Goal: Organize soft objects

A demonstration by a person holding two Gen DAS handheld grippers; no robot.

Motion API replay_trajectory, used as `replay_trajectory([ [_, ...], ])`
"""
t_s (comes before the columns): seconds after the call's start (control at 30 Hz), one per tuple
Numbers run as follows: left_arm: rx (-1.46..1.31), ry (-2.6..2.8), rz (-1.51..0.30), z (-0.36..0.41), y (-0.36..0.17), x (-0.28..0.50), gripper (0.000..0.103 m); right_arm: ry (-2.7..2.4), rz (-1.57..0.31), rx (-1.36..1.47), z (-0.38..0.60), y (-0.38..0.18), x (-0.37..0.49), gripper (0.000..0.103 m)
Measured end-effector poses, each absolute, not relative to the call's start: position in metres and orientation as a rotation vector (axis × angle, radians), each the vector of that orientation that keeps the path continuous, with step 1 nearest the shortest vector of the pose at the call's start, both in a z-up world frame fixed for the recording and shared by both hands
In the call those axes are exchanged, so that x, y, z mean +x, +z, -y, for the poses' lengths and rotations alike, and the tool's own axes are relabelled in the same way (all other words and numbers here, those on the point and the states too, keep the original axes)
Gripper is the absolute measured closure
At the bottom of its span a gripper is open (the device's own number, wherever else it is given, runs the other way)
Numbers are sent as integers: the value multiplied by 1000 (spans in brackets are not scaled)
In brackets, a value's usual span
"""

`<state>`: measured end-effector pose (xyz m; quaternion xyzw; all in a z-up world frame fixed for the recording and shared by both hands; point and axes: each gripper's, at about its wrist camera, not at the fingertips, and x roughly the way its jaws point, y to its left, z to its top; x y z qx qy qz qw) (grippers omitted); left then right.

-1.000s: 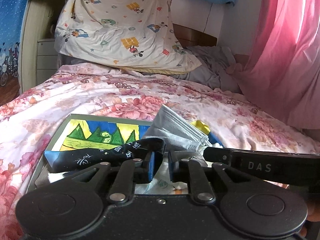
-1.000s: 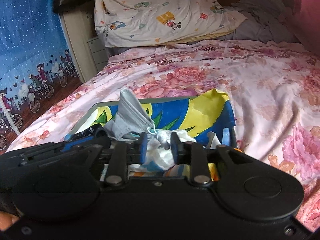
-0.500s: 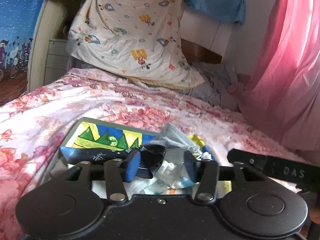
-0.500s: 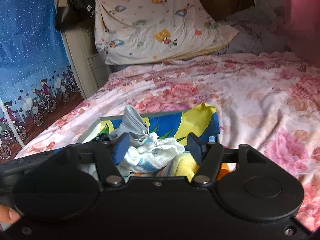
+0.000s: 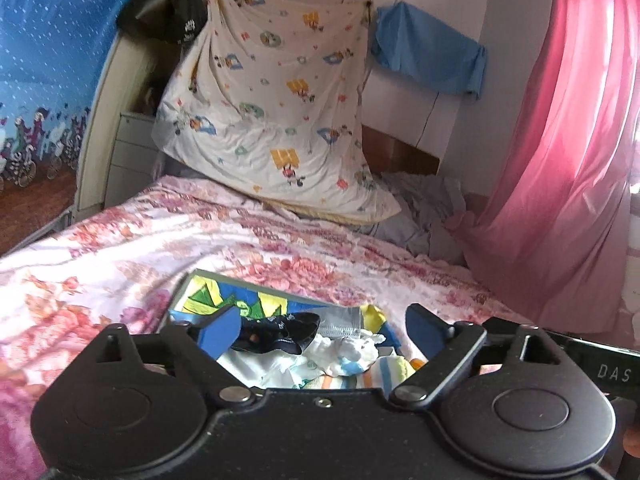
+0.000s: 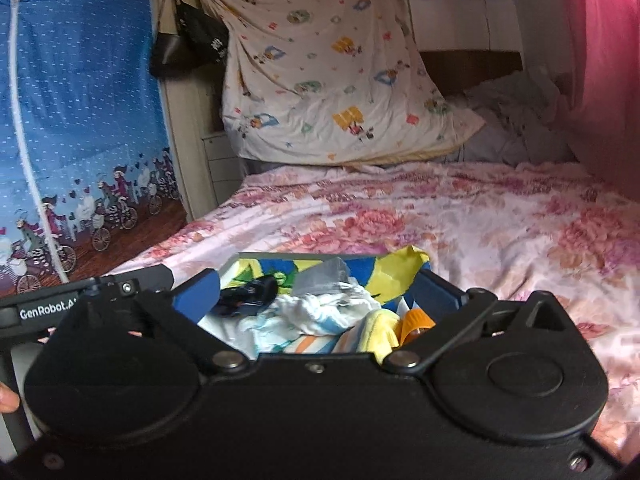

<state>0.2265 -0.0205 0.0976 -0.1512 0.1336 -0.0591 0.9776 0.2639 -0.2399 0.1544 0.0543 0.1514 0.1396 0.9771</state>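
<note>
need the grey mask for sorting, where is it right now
The grey mask lies in the box on the bed, toward its far side. In the right wrist view the black strap is to its left and the white cloth just in front.

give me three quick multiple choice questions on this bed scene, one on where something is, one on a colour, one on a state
1. Where does the shallow grey box of soft things sit?
A. on the floral bedspread
B. on the floor
C. on a chair

2. What colour is the curtain beside the bed?
A. green
B. pink
C. white

3. How does the dark printed sock lie?
A. clamped between pads
B. hung on the wall
C. loose in the box

Answers: 1 A, the floral bedspread surrounds the box. 2 B, it glows pink in the left wrist view. 3 C, the left gripper jaws are opening, pads clear of it.
</note>
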Motion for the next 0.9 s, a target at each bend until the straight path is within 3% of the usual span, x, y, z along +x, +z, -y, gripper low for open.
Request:
replay_trajectory([
  [0.2,-313,-103,-224,15,117,189,1,292,-256,73,231,175,228,1],
  [0.57,-299,-79,-173,9,126,147,1,296,-173,65,234,195,193,1],
  [0.9,-251,-31,-153,3,99,118,1,280,-152,58,229,176,183,1],
])
